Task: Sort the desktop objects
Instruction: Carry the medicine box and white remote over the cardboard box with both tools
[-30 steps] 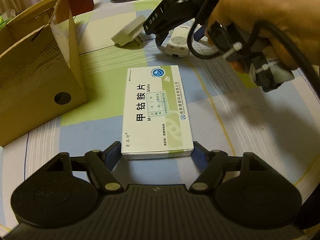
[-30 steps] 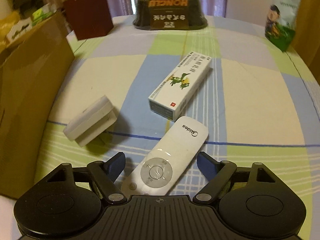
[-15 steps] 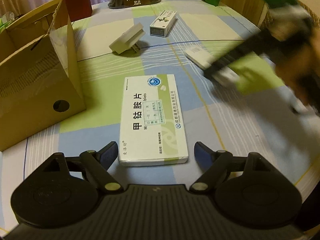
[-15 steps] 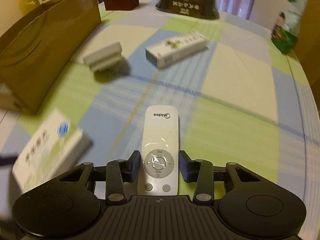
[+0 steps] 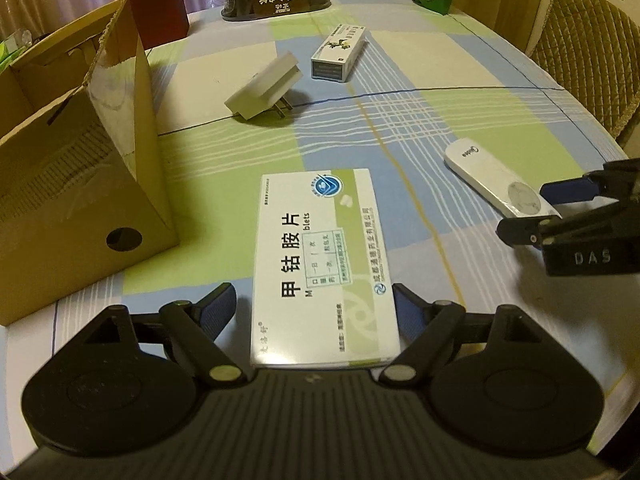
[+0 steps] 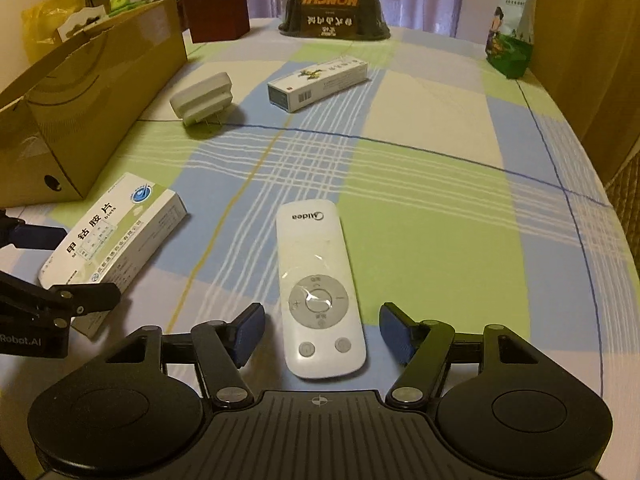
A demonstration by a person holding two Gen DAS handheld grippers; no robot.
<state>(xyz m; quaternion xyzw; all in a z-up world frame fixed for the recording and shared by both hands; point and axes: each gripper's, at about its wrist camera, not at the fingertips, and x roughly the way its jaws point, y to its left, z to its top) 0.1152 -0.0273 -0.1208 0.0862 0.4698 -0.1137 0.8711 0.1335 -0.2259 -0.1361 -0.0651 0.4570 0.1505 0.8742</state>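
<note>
Released, the remote (image 6: 320,288) lies between the right claw's (image 6: 322,330) parted fingers.

On the bench (image 6: 440,208) we find the remote (image 6: 318,288) right of the medicine box (image 6: 116,232), the cardboard box (image 6: 92,100) at far left. Behind them lie the plug adapter (image 6: 202,98) and (further right) a long carton (image 6: 318,82).

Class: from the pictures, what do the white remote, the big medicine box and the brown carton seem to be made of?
White remote: probably smooth plastic, glossy highlights.
Medicine box: printed paperboard, folded edges, slight sheen.
Brown carton: corrugated cardboard, matte, fluted torn edge showing.
</note>
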